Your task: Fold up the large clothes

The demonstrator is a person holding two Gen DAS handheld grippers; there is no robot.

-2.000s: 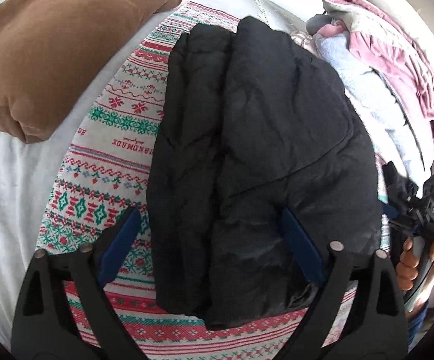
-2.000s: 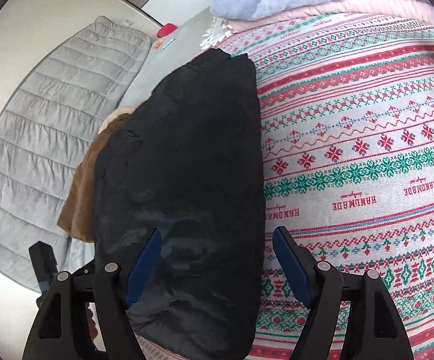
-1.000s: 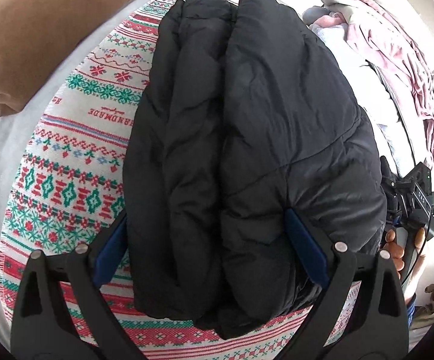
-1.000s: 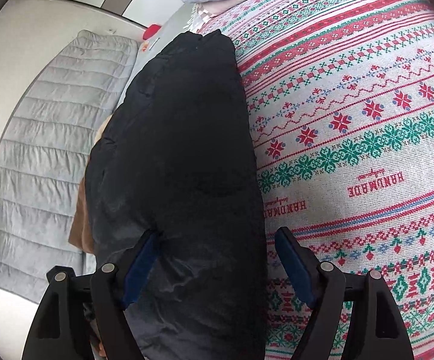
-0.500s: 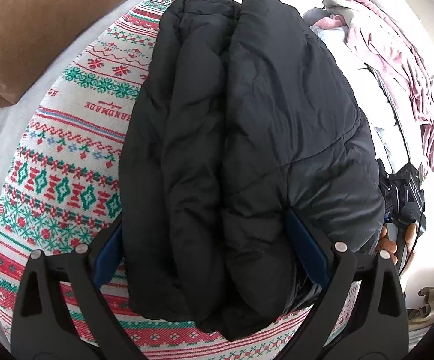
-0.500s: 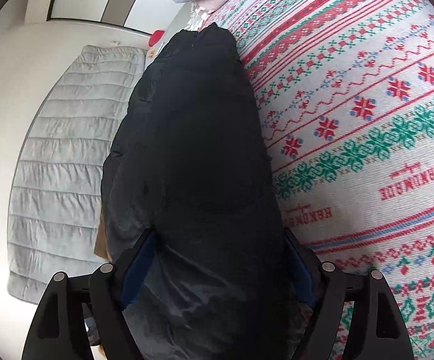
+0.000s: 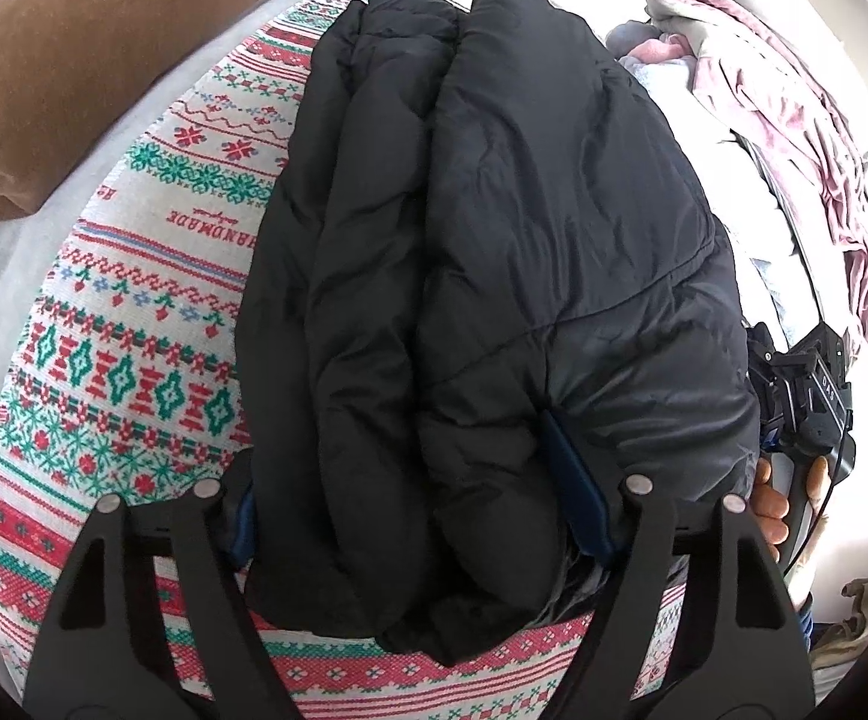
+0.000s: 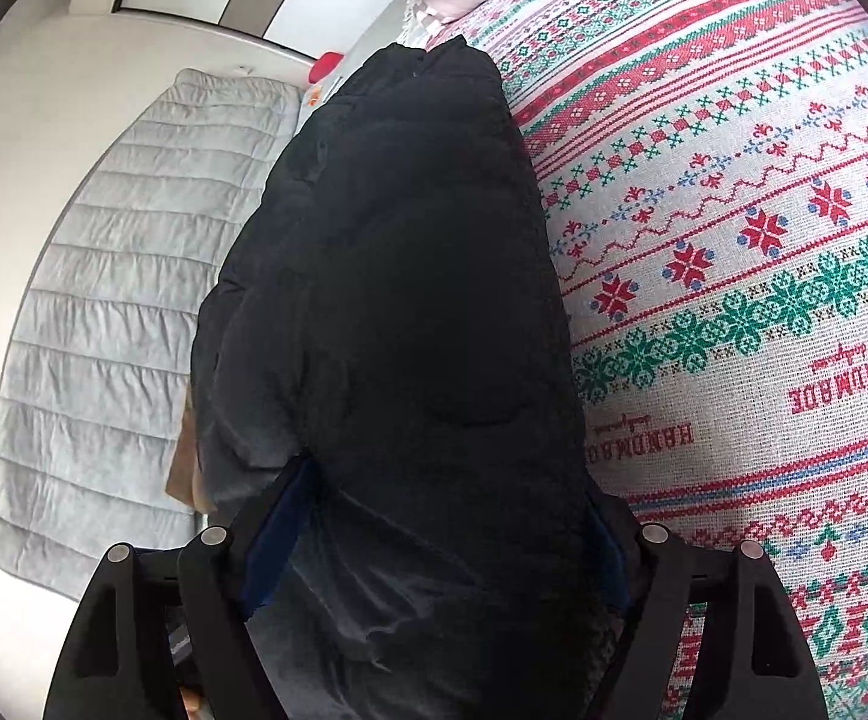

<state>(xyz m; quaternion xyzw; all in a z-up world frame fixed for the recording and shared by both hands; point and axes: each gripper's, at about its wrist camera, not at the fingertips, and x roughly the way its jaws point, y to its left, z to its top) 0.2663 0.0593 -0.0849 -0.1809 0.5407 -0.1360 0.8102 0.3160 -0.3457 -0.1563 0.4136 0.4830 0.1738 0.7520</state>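
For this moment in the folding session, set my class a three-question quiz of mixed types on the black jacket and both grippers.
1. True or false: the black puffer jacket lies spread flat, unfolded.
2. What lies under it? A) patterned knit blanket B) bare wood C) a towel
3. Fill in: the left gripper and the right gripper each straddle the jacket's near ____.

Key: 1 false, it is folded into a thick bundle; 2 A; 3 end.
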